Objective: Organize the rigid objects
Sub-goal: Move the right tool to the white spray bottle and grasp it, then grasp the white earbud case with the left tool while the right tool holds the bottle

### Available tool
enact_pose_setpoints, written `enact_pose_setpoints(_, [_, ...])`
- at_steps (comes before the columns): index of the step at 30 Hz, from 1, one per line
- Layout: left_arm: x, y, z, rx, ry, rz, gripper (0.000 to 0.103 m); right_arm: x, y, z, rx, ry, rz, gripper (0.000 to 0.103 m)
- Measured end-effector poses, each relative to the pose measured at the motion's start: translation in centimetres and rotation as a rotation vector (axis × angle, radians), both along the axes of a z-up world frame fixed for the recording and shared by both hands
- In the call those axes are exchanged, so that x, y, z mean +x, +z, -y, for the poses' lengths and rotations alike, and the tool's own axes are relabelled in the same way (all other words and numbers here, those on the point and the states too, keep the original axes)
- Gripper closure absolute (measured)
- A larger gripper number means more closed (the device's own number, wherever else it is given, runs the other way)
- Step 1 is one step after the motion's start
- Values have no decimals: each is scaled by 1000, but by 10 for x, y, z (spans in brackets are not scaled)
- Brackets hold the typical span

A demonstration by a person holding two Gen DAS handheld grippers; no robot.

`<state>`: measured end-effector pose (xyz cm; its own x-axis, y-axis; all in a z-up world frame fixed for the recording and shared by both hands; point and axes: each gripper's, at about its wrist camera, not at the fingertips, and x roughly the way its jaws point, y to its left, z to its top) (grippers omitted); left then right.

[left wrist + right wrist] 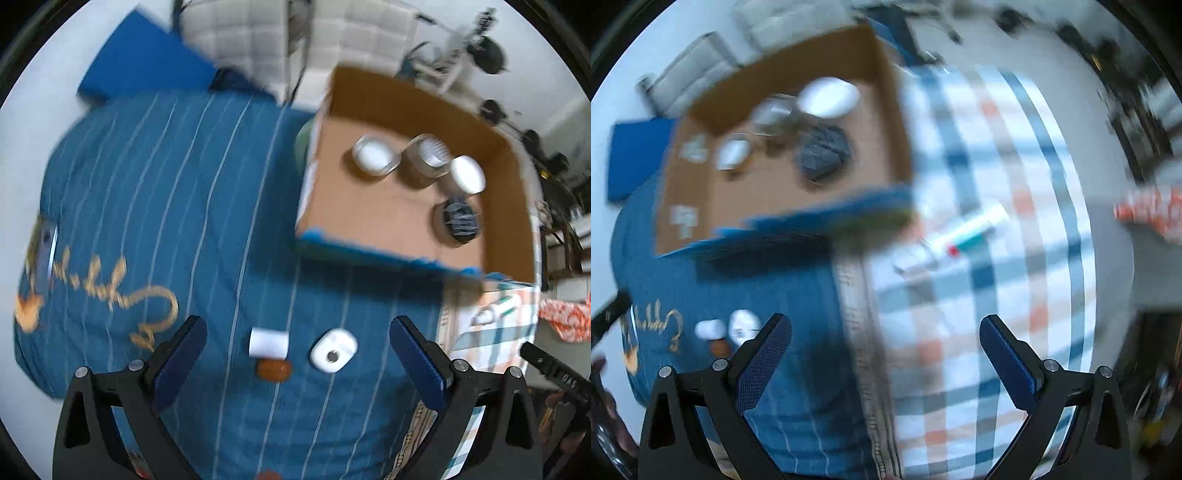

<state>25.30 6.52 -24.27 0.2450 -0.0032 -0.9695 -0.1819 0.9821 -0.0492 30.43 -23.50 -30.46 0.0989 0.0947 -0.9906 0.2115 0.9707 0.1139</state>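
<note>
Left gripper (pixel 297 341): fingers spread wide, empty, above blue striped cloth (pixel 184 184).
Right gripper (pixel 886 341): wide apart, empty.
Brown cardboard box (pixel 506 206): holds four lidded jars.

- left gripper (pixel 297 341): matte black plastic frame, two angular arms with triangular cut-outs, lower corners of the left wrist view
- fingers (pixel 183 354): flat dark-blue pads, fine textured face, tapered tips
- round silver screw heads (pixel 136 365), two per arm, at the pivots
- right gripper (pixel 886 339): same build, black frame, triangular cut-outs, bottom of the right wrist view
- its pads (pixel 1008 363): dark blue, mesh-like grip pattern visible on the left one
- silver screws (pixel 1052 364) again paired on each arm
</note>
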Motion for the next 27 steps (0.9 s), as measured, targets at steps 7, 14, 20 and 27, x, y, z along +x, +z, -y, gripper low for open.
enact_pose_setpoints(7, [-10, -74, -6, -22, 110, -147, 1, 11, -81, 77, 129, -307, -51, 3])
enact_pose_setpoints(14, [-19, -111, -12, -46, 189, -226, 2, 35, -126, 80, 146, -391, -63, 45])
enact_pose_setpoints(20, [-24, -116, -24, -50, 195, -228, 2, 16, -130, 55, 28, -211, -144, 66])
enact_pose_setpoints(27, [-23, -129, -16, -92, 142, -247, 2, -46, -138, 7, -3, 104, -269, 66])
